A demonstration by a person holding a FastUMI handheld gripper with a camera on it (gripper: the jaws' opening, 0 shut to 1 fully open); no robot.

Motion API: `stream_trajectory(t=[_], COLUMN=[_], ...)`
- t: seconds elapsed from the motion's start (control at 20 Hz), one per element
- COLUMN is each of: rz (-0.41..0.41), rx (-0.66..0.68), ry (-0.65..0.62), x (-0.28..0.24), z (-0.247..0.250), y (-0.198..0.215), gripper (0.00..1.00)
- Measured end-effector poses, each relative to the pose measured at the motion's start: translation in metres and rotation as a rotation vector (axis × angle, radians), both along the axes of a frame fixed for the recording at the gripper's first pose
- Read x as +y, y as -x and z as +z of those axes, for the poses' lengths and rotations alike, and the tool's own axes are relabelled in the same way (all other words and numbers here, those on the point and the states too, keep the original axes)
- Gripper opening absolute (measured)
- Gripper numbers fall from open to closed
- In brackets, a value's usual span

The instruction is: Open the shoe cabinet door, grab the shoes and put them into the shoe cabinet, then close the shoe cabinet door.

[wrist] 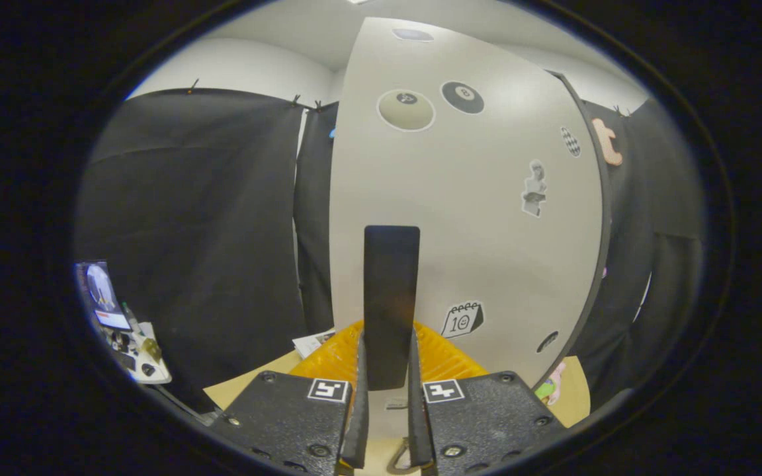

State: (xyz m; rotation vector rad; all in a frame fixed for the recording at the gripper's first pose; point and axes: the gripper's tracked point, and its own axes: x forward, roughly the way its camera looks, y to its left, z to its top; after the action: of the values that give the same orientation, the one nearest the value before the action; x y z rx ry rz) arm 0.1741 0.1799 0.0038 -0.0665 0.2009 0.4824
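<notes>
Fingers: the gripper has its two fingers drawn close together, one on each side of the dark upright handle — both press on its lower end, clamped.
Handle: a flat, dark, vertical bar with rounded top corners, mounted on the cabinet door; it rises from between the fingers well up the door face.
Shoe cabinet door: a pale grey panel with a dark edge, directly ahead of the fingers and very near; whether it is fully closed or slightly ajar cannot be told.
Door decoration: stickers scattered over the panel — two round ball designs near the top, a small figure further right, a calendar motif just right of the handle's lower end.
Orange item: a ribbed orange surface just behind the fingers, on both sides of the handle's base; what it is cannot be told.
Floor: tan surface showing to the left below the door.
Far left: a small device with a screen on a pale stand, well apart from the door.
Backdrop: black cloth booth wall on either side of the door.
</notes>
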Motion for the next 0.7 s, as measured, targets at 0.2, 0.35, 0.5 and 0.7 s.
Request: stream_trajectory(t=[0.2,0.35,0.5,0.7], rz=[0.016,-0.005,-0.035,-0.117], rx=[-0.005,-0.016,-0.026,-0.023], ry=[-0.008,-0.014,-0.015,0.008], x=[-0.025,-0.046,-0.065,-0.086], z=[0.003,0.004,0.005,0.000], y=[0.021,0.032,0.036,0.038], gripper=[0.28,0.28,0.27,0.27])
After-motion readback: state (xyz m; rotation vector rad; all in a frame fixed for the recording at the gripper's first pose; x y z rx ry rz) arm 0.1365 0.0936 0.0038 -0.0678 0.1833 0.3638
